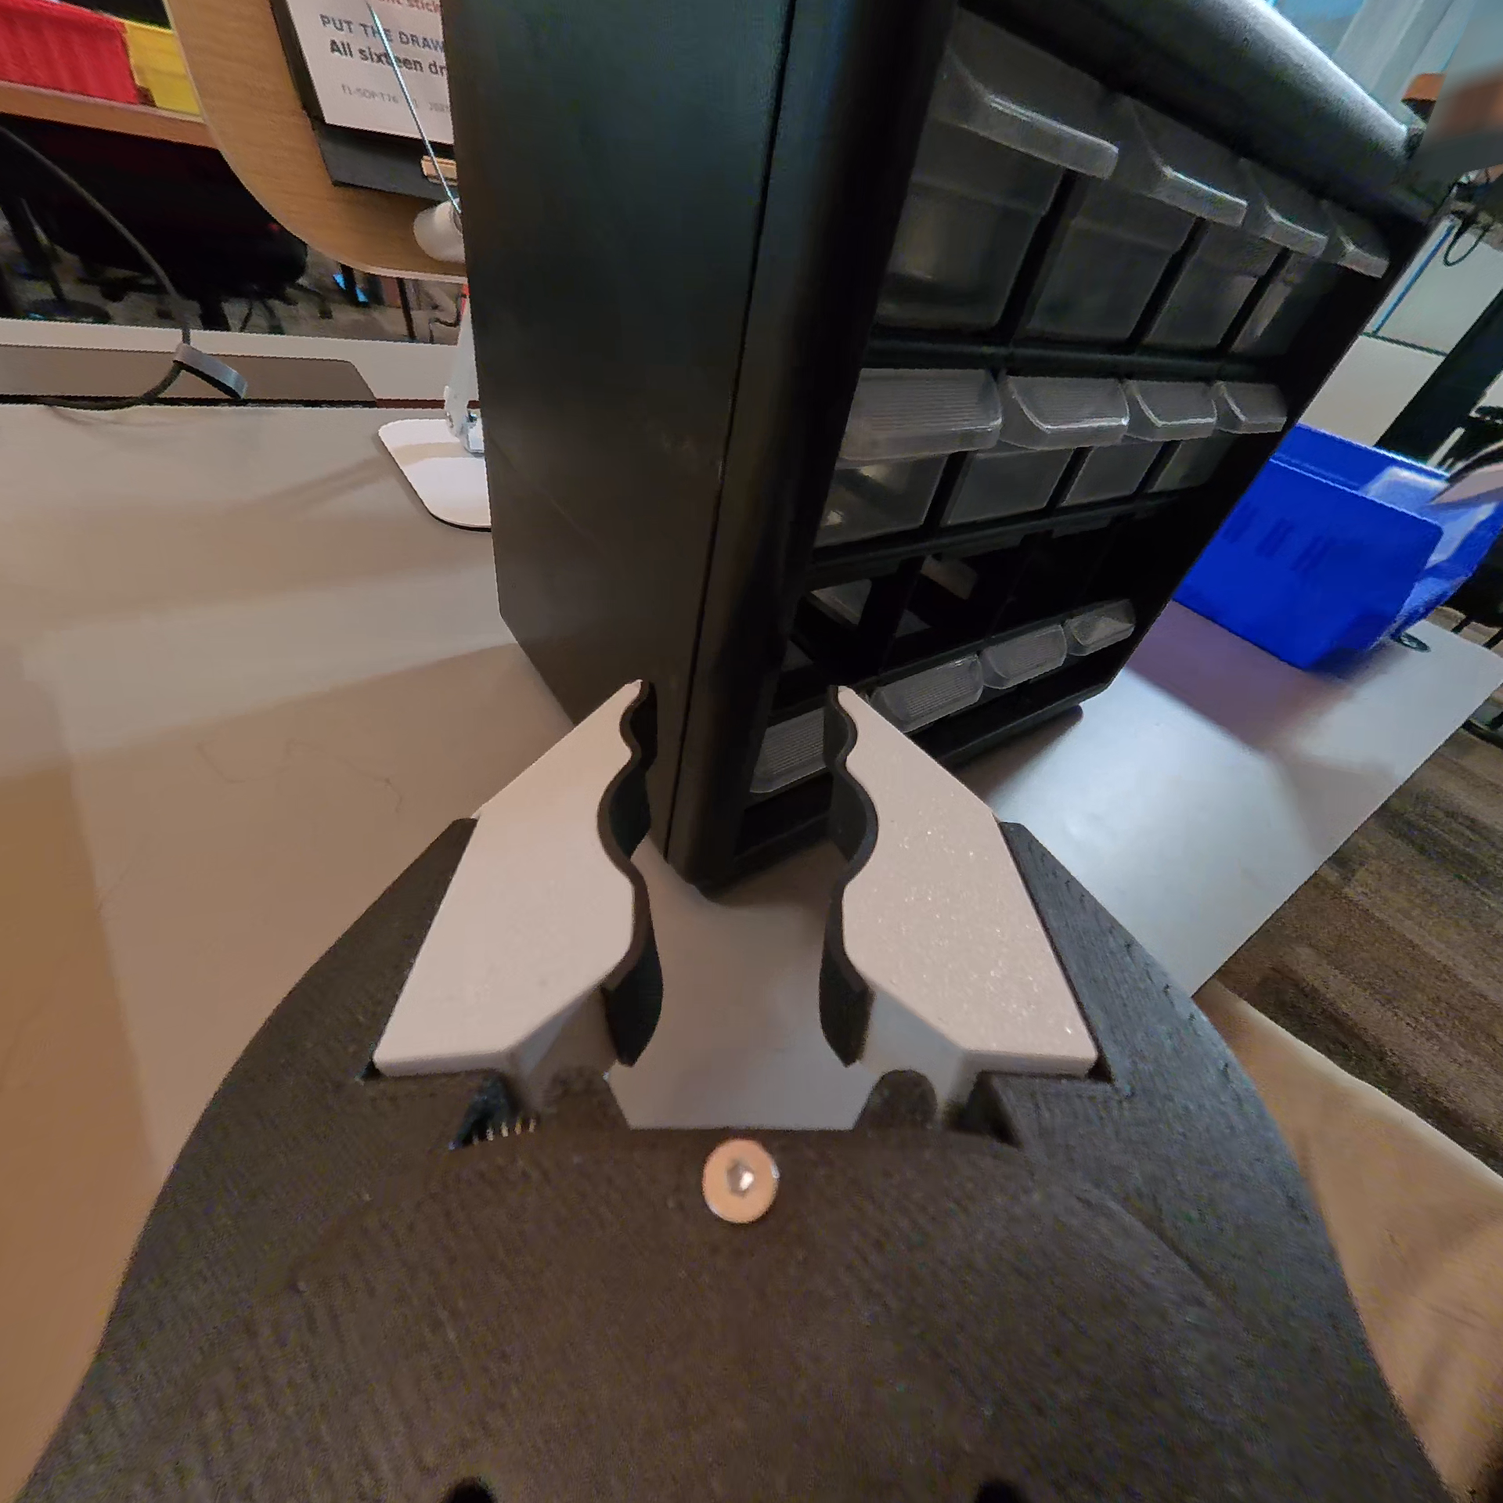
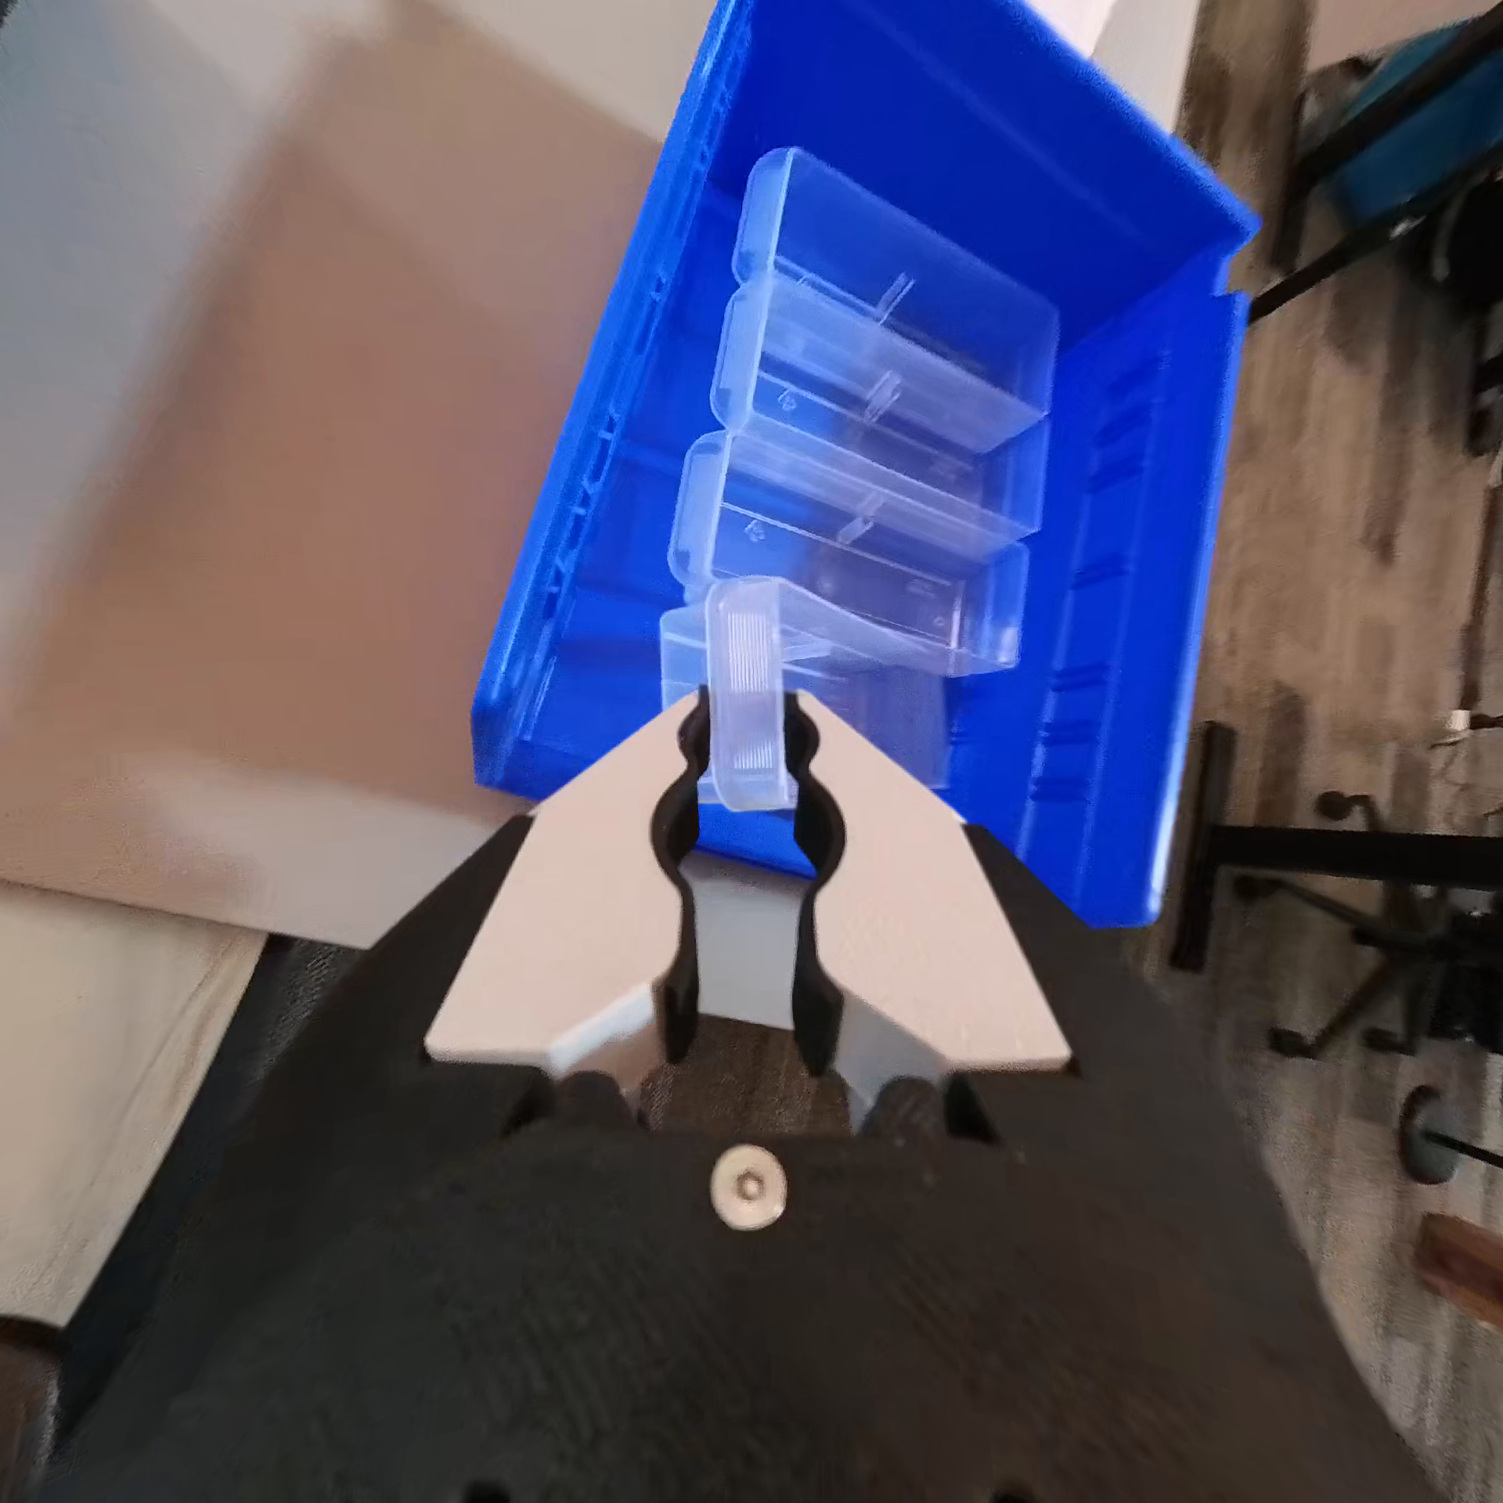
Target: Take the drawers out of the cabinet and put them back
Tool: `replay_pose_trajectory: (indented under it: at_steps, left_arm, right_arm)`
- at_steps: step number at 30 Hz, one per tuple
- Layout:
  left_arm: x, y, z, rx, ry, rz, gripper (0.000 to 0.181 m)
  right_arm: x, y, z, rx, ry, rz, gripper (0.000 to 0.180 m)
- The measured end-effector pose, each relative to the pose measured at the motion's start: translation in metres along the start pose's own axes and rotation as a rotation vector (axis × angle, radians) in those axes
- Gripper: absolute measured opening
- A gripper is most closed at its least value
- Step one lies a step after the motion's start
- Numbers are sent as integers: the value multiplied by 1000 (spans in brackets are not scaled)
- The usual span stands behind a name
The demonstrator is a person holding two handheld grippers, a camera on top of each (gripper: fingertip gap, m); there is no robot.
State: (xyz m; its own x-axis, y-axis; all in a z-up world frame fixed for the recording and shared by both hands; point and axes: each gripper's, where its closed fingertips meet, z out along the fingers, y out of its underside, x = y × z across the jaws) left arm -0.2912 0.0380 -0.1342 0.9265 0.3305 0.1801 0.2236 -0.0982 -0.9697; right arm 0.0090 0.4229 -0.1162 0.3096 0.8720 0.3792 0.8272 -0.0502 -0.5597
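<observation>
- Beige tabletop [image 1: 244, 651], cabinet [image 1: 651, 407] upright on it, blue bin [image 2: 1139, 244] alongside.
- Right gripper [image 2: 744, 732] clenched on a clear drawer [image 2: 878, 626] over the bin; I'd keep it level.
- Left gripper [image 1: 740, 716] spread wide, straddling the cabinet's corner.

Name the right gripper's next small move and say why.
Probably open the right gripper and release the drawer: it grips the drawer by its handle, inside the blue bin beside three others, while the cabinet has empty slots.

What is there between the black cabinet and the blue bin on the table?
In the left wrist view, only bare table lies between the black cabinet and the blue bin; they stand apart, and no drawer lies there.
</observation>
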Motion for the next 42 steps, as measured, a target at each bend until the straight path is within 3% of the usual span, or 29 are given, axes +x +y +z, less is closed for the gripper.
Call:
replay_pose_trajectory:
  at_steps: [9, 17, 21, 25, 28, 31, 36, 42]
  left_arm:
    - [-3, 0, 0, 3, 10, -35, 38]
    - [-4, 0, 0, 0, 11, -54, 38]
    - [-5, 0, 0, 1, 10, -59, 38]
    - [-5, 1, 0, -2, 9, -59, 38]
    - [-4, 1, 0, -4, 11, -59, 38]
    - [-2, 1, 0, -2, 9, -44, 38]
    - [0, 2, 0, -9, 19, -38, 38]
    - [0, 3, 1, -14, 16, -42, 38]
  right_arm:
    - [-20, 10, 56, -114, -49, 11, 19]
    - [-7, 1, 47, -8, -62, 137, 41]
    - [20, -17, 26, 191, -58, 315, 43]
    - [80, -38, -12, 555, -53, 606, 35]
    - [142, -17, -23, 711, 57, 886, 46]
    - [151, 18, 2, 622, 117, 962, 54]
    - [136, 65, 46, 332, 217, 788, 63]
    - [125, 70, 82, 330, 108, 920, 54]
